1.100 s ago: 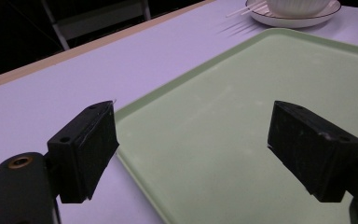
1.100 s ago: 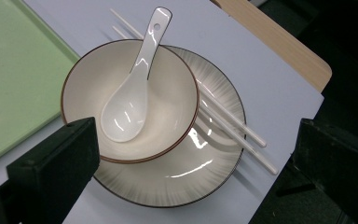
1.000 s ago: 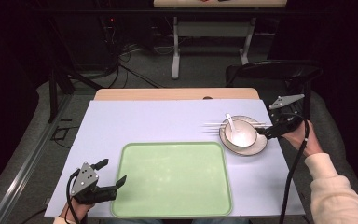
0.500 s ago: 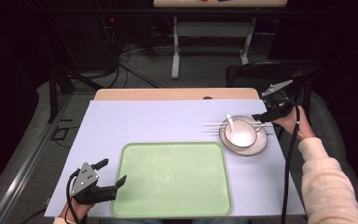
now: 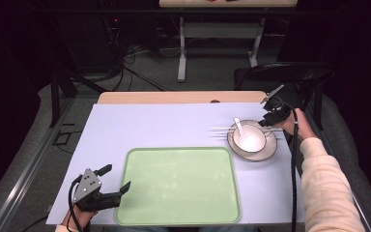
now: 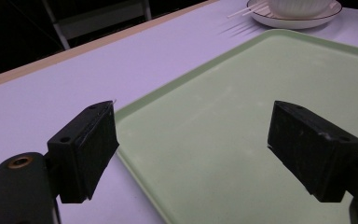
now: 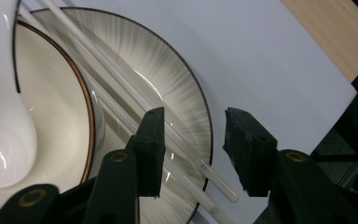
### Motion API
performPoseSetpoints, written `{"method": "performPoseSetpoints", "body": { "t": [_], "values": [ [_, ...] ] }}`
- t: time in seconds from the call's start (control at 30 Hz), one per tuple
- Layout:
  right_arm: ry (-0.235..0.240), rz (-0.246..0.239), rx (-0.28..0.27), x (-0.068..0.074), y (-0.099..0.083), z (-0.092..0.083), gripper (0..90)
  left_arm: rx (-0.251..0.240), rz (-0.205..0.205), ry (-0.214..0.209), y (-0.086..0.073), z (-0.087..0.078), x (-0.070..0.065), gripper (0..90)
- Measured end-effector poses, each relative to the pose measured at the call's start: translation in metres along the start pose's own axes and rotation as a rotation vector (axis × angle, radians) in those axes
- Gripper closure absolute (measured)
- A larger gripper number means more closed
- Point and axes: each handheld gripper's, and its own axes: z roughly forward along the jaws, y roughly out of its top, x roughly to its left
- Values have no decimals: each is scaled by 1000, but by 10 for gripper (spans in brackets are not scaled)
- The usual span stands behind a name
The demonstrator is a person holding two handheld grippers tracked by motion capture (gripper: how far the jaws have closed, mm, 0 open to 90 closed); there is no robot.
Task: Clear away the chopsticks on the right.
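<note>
A white bowl (image 5: 249,139) with a white spoon (image 5: 238,126) in it stands on a dark-rimmed plate (image 5: 265,151) at the right of the table. Pale chopsticks (image 5: 222,129) lie across the plate's far side. My right gripper (image 5: 266,123) hangs over the plate's right rim. In the right gripper view its jaws (image 7: 193,116) have just been closing and stand narrowly apart over the chopsticks' ends (image 7: 121,79), above the plate (image 7: 168,79), with no pad pressing on them. My left gripper (image 5: 117,177) rests open at the green tray's (image 5: 178,186) near left corner.
A lilac mat (image 5: 140,125) covers the table, with a wooden edge (image 5: 174,97) at the far side. A black chair (image 5: 290,75) stands beyond the right corner. In the left gripper view the tray (image 6: 242,84) lies between the wide jaws (image 6: 191,140).
My right gripper has moved left and down to the plate's right rim, and its jaws have narrowed. The left gripper has stayed still.
</note>
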Motion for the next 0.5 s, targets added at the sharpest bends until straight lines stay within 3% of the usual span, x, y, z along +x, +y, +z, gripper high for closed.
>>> {"method": "performPoseSetpoints", "body": {
  "t": [0.1, 0.17, 0.2, 0.37, 0.5],
  "values": [
    [25, -23, 45, 1, 2, 10, 632, 2, 1, -1, 0, 0, 0, 156],
    [32, -5, 57, 3, 2, 11, 638, 2, 1, -1, 0, 0, 0, 156],
    [32, -30, 54, 1, 3, 13, 644, 2, 1, -1, 0, 0, 0, 156],
    [55, -24, 86, 2, 3, 21, 684, 2, 1, -2, 0, 0, 0, 155],
    [58, -60, 93, 1, 7, 24, 698, 2, 1, -2, 0, 0, 0, 155]
  ]
}}
